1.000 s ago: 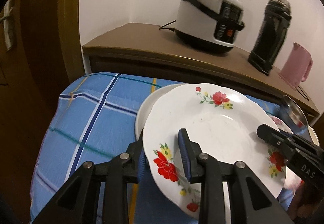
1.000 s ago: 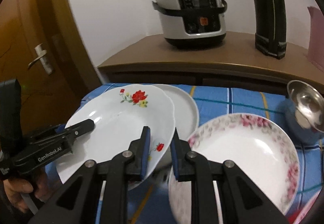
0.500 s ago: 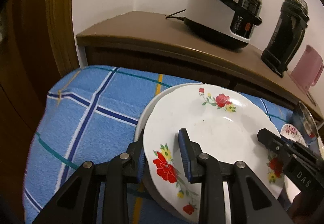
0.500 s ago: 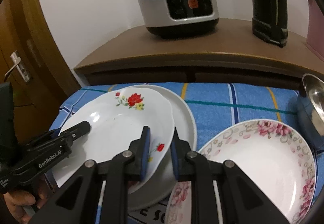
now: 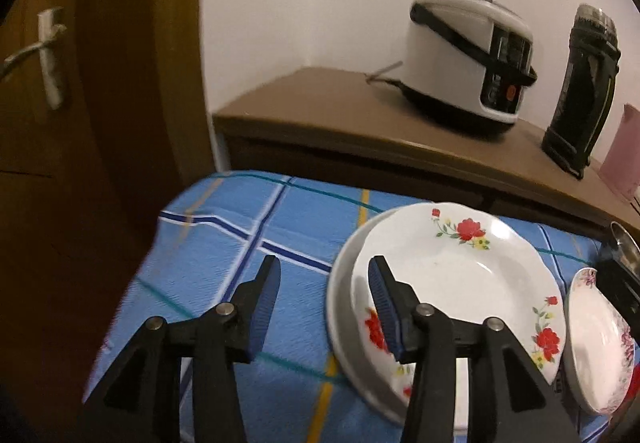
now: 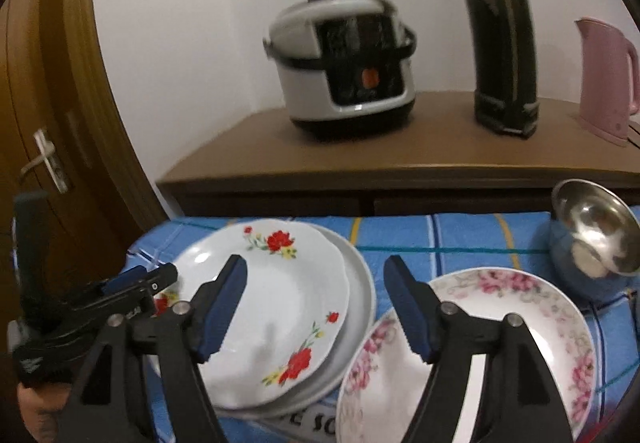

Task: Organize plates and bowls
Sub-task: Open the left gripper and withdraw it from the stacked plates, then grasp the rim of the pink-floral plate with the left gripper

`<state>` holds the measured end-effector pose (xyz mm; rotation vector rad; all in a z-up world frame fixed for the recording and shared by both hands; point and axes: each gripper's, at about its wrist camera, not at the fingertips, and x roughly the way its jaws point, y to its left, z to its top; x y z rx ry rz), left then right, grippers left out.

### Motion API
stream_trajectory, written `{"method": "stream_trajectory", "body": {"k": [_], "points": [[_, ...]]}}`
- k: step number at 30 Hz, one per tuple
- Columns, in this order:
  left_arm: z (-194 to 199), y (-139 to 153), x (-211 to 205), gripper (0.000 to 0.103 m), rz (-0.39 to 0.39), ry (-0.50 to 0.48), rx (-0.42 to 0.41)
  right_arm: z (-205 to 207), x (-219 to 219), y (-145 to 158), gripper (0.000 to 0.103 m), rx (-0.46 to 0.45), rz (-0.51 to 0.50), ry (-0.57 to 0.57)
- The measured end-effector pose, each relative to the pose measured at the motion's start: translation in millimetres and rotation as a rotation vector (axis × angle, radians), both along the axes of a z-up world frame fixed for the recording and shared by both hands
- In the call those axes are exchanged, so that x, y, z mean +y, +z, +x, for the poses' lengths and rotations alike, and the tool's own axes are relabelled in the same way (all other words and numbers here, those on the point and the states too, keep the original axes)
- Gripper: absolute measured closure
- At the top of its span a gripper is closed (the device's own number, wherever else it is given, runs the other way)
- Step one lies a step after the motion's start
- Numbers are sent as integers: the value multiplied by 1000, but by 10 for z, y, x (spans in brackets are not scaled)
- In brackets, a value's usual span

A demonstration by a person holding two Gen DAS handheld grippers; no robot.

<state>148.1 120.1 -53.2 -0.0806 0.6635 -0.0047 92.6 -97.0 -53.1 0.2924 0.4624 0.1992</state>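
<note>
I am holding both grippers wide and empty: left gripper (image 5: 324, 279), right gripper (image 6: 316, 283). With the red-flowered plate (image 6: 276, 295) stacked, the pink-flowered plate (image 6: 500, 327) beside my right gripper seems next.

Home kitchen: rice cooker (image 6: 344, 63), kettle (image 6: 606, 79)

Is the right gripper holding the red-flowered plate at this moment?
No, the right gripper is open above the red-flowered plate, touching nothing.
</note>
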Motion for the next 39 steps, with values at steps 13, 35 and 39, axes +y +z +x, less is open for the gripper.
{"method": "stream_trajectory", "body": {"k": [13, 35, 39], "points": [[-836, 48, -470, 54, -75, -97, 56, -882, -383, -156, 31, 43, 3, 26], [-1129, -12, -1263, 54, -65, -202, 117, -1231, -1576, -248, 58, 134, 193, -170], [-1086, -56, -1364, 54, -77, -192, 151, -1135, -1704, -214, 58, 162, 160, -179]]}}
